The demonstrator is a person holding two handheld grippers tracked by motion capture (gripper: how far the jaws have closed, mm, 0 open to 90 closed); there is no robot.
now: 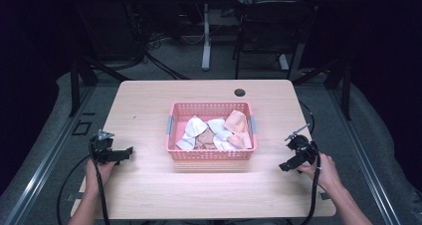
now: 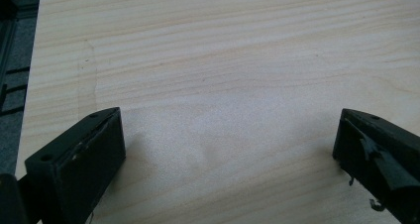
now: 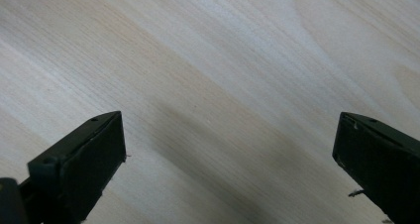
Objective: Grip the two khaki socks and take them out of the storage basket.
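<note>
A pink plastic basket [image 1: 211, 155] stands in the middle of the light wooden table [image 1: 149, 105]. Inside it lie several crumpled cloths [image 1: 219, 131], white and peach. My left gripper [image 1: 124, 154] rests at the table's left, held by a hand, well left of the basket. My right gripper [image 1: 287, 165] sits at the right, apart from the basket. In the left gripper view my left gripper [image 2: 230, 149] stands open over bare wood. The right gripper view has my right gripper [image 3: 230, 149] open too, with nothing between the jaws.
A round cable hole [image 1: 240, 92] sits near the table's far edge. Black cables [image 1: 102, 195] trail from both grippers off the near edge. Beyond the table are a desk leg [image 1: 206, 36], dark frames and floor cables.
</note>
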